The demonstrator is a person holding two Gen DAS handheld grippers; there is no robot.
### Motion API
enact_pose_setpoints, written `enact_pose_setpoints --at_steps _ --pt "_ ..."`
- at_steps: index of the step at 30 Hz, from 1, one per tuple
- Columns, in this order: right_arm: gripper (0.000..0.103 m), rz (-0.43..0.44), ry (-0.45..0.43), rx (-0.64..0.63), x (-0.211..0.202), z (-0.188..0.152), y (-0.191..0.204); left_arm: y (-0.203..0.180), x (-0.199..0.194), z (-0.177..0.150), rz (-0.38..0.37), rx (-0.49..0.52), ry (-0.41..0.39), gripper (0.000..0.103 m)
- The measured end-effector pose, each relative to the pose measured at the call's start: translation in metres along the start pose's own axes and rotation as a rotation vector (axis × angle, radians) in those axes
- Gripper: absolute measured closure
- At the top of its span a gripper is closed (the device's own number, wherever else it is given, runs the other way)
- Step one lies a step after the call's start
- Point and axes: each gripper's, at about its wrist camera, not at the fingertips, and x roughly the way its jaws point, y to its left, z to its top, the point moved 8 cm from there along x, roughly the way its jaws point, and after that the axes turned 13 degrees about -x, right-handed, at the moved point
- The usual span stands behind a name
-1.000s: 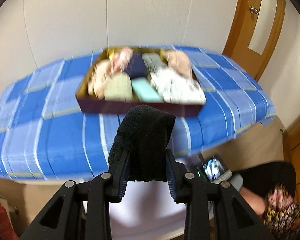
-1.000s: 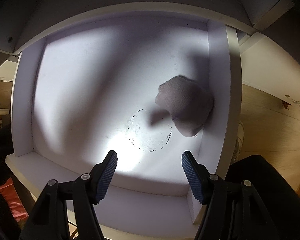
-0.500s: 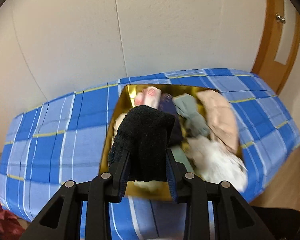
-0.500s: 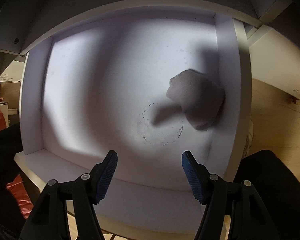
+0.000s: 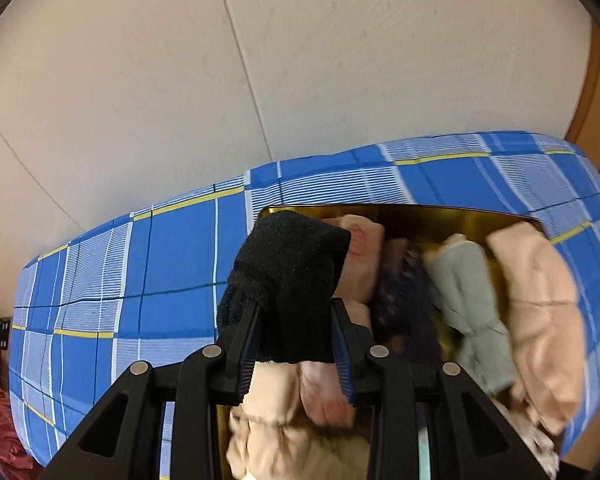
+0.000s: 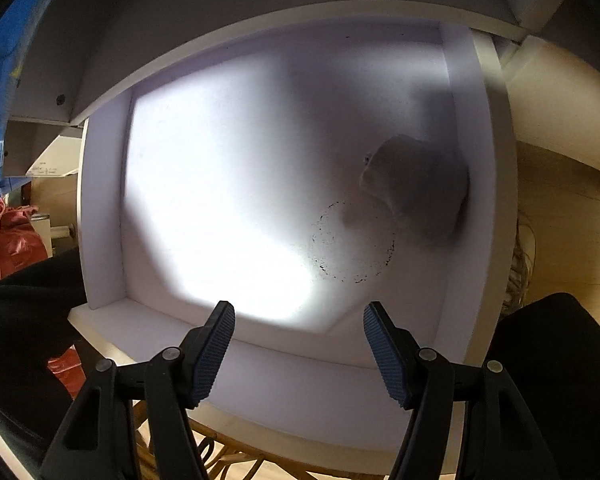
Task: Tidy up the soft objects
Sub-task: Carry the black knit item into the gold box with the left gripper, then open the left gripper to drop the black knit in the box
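Trouble could come if the left tongs [image 5: 296, 344], squeezing the black sock [image 5: 288, 280] above the full gold box [image 5: 400, 216], let go too soon, so it lands on the blue cloth [image 5: 120, 280] beside the box, while the right tongs [image 6: 298, 346] sit wide and empty.

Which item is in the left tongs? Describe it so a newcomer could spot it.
Start at the blue plaid cloth, then the gold-lined tray of folded soft things on it. Over the tray's left end, the left tongs are shut on a black fuzzy cloth. It is the only black piece; the neighbours below are pink, beige, navy and grey-green.
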Motion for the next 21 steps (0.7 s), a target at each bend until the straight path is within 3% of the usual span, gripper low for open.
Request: enact_pose_setpoints --at_steps 7,16,21 --pt "0.034 0.027 -0.006 0.012 -0.009 -0.007 -0.001 -0.003 0.030 0.004 0.023 0.007 0.024 0.067" --pt "0.034 0.041 -0.024 0.011 -0.018 -0.010 0.000 0.014 -0.003 0.001 0.041 0.000 -0.058 0.063" --pt "0.034 0.032 -0.019 -0.003 -0.007 -0.002 0.006 0.024 0.024 -0.003 0.125 -0.010 0.027 0.074"
